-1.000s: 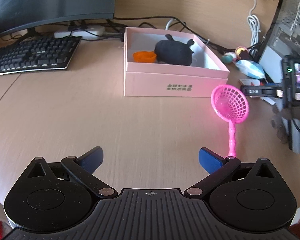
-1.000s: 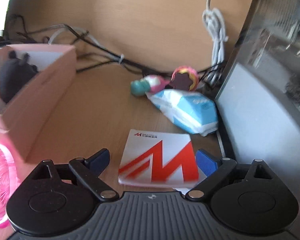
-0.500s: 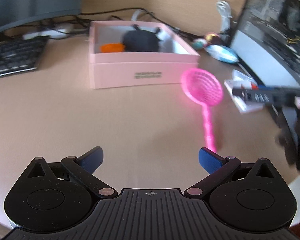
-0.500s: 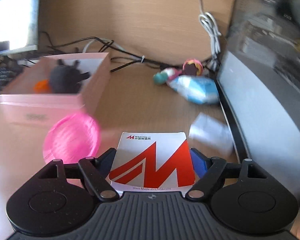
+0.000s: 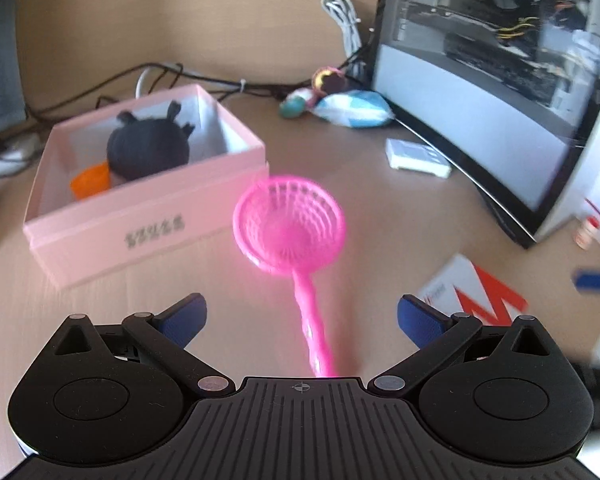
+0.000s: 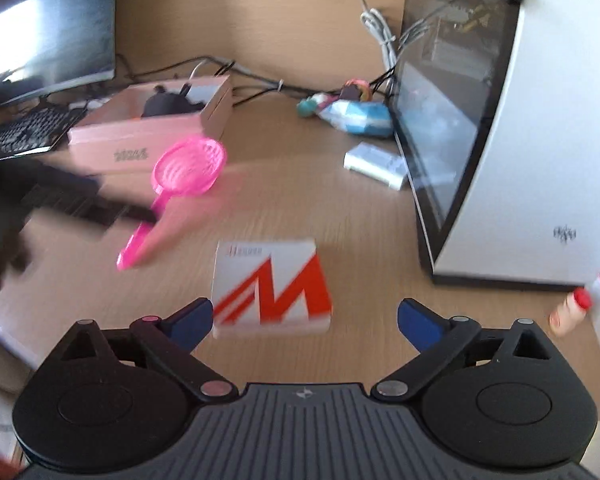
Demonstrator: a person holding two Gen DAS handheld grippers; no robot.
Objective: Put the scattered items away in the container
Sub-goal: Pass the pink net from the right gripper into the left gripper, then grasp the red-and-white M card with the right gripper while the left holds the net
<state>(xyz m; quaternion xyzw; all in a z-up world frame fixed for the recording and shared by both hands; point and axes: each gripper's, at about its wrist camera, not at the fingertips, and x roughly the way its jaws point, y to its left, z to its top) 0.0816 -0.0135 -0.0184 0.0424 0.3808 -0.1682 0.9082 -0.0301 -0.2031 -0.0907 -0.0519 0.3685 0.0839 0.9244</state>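
The pink box stands at the left with a black plush and an orange piece inside. A pink strainer lies in front of it, its handle running back between the wide-apart fingers of my open left gripper, with no pad touching it. In the right wrist view the strainer lies near the box. My right gripper is opening. A white and red carton lies flat on the desk just ahead of its fingers, untouched; it also shows as the carton at the right.
A glass-sided computer case walls the right side. Beside it lie a small white pack, a blue and white packet and small toys. Cables run along the back. A keyboard and monitor are at the left.
My left gripper swung right, so the strainer's handle now lies between its fingers. My right gripper closed on the carton, carried it nearer, then opened; the carton now rests on the desk.
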